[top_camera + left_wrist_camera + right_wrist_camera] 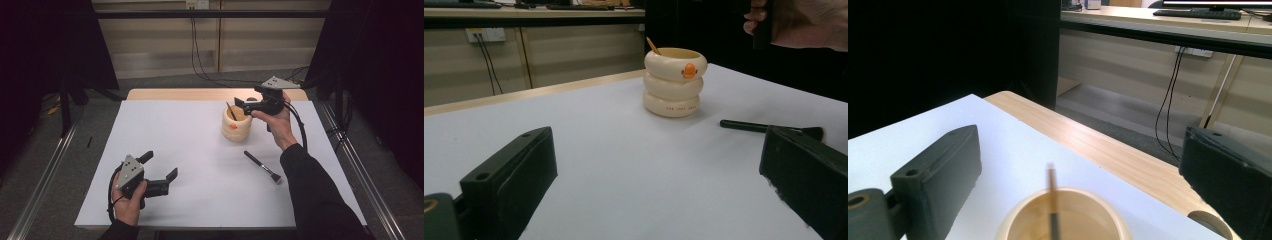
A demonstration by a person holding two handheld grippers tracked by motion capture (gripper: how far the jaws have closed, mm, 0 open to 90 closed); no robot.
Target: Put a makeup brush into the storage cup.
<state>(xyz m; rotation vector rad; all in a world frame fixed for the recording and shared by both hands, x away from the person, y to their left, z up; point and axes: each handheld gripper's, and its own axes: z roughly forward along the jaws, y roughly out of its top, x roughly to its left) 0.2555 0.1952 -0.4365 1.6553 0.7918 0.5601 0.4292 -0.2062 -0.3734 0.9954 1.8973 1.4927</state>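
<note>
Two grippers over a white table [200,150], one per hand. Left gripper [160,168] sits at about 7 o'clock on the table in the high view, held low by the left hand [129,202], grey three-cornered plate [129,171] on top, jaws spread wide with nothing between them; in the left gripper view the jaws frame bare white surface. Cream ring-stacked cup [236,124] with an orange duck-like mark stands upright at about 1 o'clock from table centre, a thin stick [231,111] leaning inside it, its top past the rim. Black makeup brush [262,167] lies flat on the table at about 4 o'clock from the cup, well apart from it, bristle end toward the person. Right gripper [241,104] held by the right hand [275,122] just above the cup's rim, jaws wide apart, gripping nothing; right gripper view looks down on the cup mouth [1063,220] with the stick [1052,200] standing between the jaws, touching neither
</note>
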